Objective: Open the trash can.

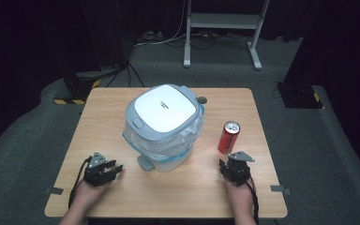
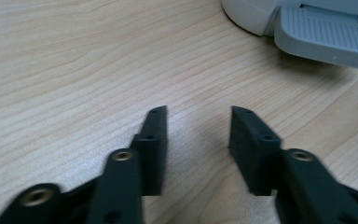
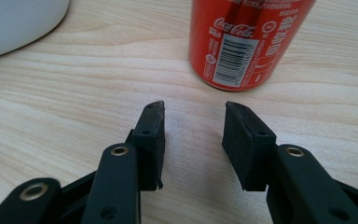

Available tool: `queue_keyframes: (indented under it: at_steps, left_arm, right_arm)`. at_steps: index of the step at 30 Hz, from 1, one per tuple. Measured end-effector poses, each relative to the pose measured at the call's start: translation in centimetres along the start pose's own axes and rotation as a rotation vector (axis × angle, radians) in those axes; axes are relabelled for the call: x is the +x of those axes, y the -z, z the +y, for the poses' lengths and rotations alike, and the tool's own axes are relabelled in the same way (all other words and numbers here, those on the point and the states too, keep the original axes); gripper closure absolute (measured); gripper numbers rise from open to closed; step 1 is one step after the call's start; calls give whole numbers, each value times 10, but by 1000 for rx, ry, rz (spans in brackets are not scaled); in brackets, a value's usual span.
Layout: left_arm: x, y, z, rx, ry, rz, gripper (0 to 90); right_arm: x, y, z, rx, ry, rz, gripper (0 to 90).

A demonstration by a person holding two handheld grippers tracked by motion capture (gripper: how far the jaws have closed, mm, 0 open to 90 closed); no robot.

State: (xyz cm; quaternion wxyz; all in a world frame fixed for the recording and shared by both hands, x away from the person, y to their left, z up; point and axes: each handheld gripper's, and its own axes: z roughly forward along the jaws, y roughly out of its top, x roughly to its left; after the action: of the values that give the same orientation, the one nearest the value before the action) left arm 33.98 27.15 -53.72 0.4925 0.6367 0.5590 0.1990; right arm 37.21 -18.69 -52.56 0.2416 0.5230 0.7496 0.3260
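The tabletop (image 1: 178,197) is pale wood-grain laminate, smooth with a soft sheen. Ahead of the right hand-held gripper (image 3: 193,122), a glossy red metal can (image 3: 242,42) carries printed lettering. Both hand-held grippers, the left (image 2: 198,128) included, show matt black plastic jaws with brass-coloured rivets. The bin (image 1: 164,126) beyond is smooth grey-white plastic, lined with crinkled clear film.

Bare table (image 1: 178,187) between bin (image 1: 164,126), can (image 1: 228,137)

Wooden table (image 1: 98,197): bin (image 1: 164,126), can (image 1: 228,137)
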Motion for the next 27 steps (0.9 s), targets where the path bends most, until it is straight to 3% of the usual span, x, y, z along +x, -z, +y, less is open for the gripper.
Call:
queue_keyframes:
  at_steps: [2,6,9,10,14,19,20,23,27]
  left_arm:
    - [0,0,1,5,-24,-1,645]
    - [-9,-3,14,-85,22,-36,732]
    - [-14,-8,17,-111,38,-45,757]
    - [-17,-15,18,-98,11,-48,774]
    - [-26,-32,18,-107,18,-35,809]
    - [-29,-43,17,-119,21,-23,782]
    - [-30,-43,17,-111,3,-23,768]
    - [-36,-46,17,-111,4,-37,756]
    - [-43,-52,14,-101,-46,-33,794]
  right_arm:
    - [0,0,0,0,4,5,586]
    - [3,2,-1,3,16,14,569]
    - [3,2,-2,1,20,14,569]
    - [4,2,-2,0,19,13,569]
    - [6,2,-2,-1,22,7,570]
    - [7,2,-2,2,12,12,569]
    - [7,2,-2,2,11,12,569]
    - [8,2,-1,2,12,10,563]
    - [8,1,-1,0,16,10,561]
